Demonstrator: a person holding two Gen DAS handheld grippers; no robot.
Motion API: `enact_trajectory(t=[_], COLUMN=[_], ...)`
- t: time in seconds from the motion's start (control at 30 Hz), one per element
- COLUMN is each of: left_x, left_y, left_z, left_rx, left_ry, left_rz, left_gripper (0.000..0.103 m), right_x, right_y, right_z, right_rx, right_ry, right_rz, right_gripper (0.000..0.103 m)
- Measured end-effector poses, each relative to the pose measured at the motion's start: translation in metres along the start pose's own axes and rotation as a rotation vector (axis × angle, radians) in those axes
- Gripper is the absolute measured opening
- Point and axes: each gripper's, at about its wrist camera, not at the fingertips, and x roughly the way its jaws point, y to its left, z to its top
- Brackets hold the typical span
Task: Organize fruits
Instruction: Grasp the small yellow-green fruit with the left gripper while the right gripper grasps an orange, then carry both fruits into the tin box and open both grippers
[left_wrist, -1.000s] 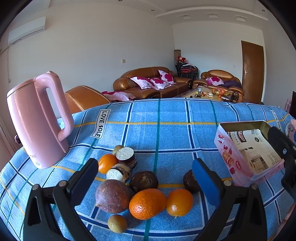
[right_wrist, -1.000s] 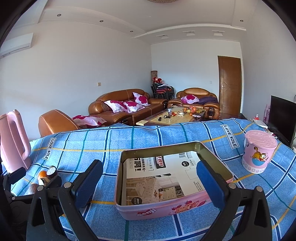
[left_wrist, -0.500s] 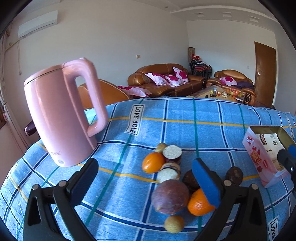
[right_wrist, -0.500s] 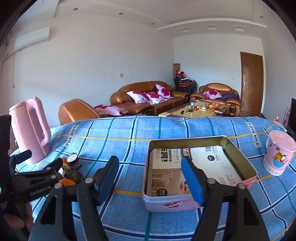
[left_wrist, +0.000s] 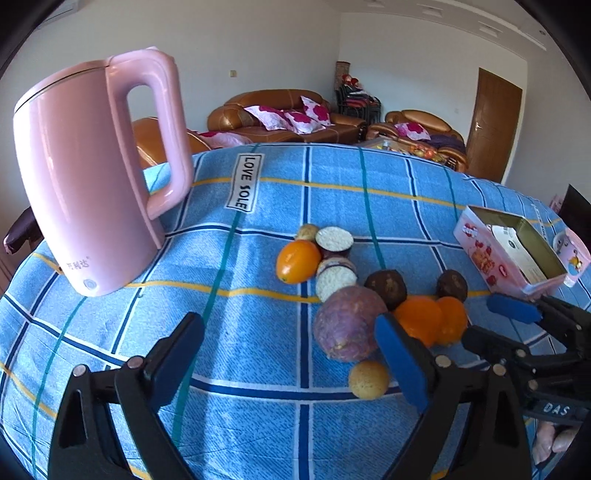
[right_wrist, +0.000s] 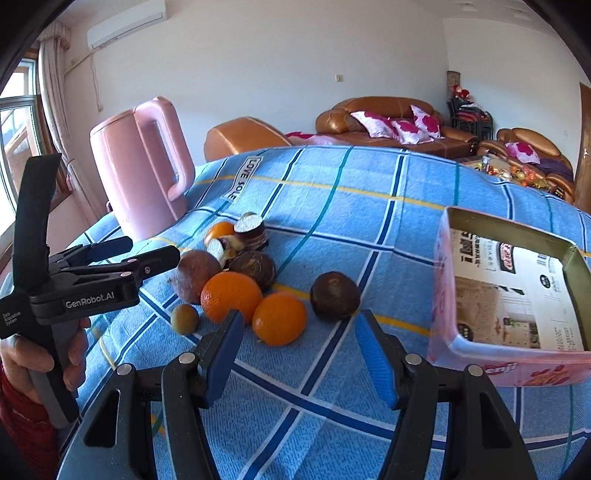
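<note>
A heap of fruit lies on the blue checked cloth (left_wrist: 258, 435): oranges (right_wrist: 279, 318), a big purple-brown fruit (left_wrist: 347, 328), dark brown fruits (right_wrist: 334, 295), cut halves with white flesh (left_wrist: 334, 239) and a small tan fruit (left_wrist: 368, 379). A pink tin box (right_wrist: 509, 295) lined with paper stands right of the heap. My left gripper (left_wrist: 291, 365) is open and empty, just left of the heap. My right gripper (right_wrist: 299, 354) is open and empty, its fingers in front of the near orange and a dark fruit.
A tall pink kettle (left_wrist: 92, 177) stands at the table's left. A small pink cup (left_wrist: 571, 254) stands beyond the tin. Sofas and a door are far behind the table.
Both grippers swung left: the left now faces the cloth left of the heap, the right turned from the tin toward the fruit and narrowed its opening.
</note>
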Motion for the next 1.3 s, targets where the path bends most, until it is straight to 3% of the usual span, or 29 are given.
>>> enact_trajectory(t=[0.1,0.17,0.3,0.4,0.47,0.6,0.77,0.87,0.97,1.1,1.3], left_x=[-0.007,-0.01,-0.012,-0.007,-0.002,0.014,0.016,0.015,0.015,0.007,-0.02], left_y=[-0.007,-0.01,-0.02,-0.024,-0.025,-0.023,-0.026,-0.027,-0.025,-0.024,-0.035], left_z=[-0.008,-0.014,-0.024,-0.021,-0.021,-0.021,-0.021,-0.021,-0.021,-0.021,-0.018], left_rx=[0.037,0.053,0.088,0.092,0.082,0.029,0.009,0.007,-0.008,-0.022,-0.012], left_ry=[0.003,0.016,0.039,0.043,0.065,0.136,0.143,0.14,0.14,0.103,-0.054], left_rz=[-0.024,-0.04,-0.056,-0.06,-0.072,-0.098,-0.101,-0.136,-0.149,-0.118,-0.087], left_gripper=[0.091,0.091,0.09,0.088,0.081,0.053,0.048,0.031,0.028,0.028,0.028], right_x=[0.013,0.02,0.036,0.038,0.037,0.031,0.022,0.019,0.012,-0.002,-0.031], right_y=[0.002,0.004,0.011,0.01,0.009,0.009,-0.001,-0.005,-0.008,-0.014,-0.035], right_z=[0.002,0.003,0.006,0.009,0.008,0.005,0.003,0.005,0.008,0.013,0.02], right_rx=[-0.006,-0.011,-0.029,-0.022,-0.021,-0.028,0.012,0.034,0.041,0.066,0.121], right_ry=[0.055,0.085,0.141,0.139,0.137,0.131,0.11,0.097,0.067,0.013,-0.111], right_rz=[-0.013,0.007,-0.003,0.012,0.027,0.016,0.033,0.038,0.037,0.053,0.054], right_gripper=[0.063,0.054,0.051,0.049,0.041,0.041,0.041,0.041,0.041,0.041,0.041])
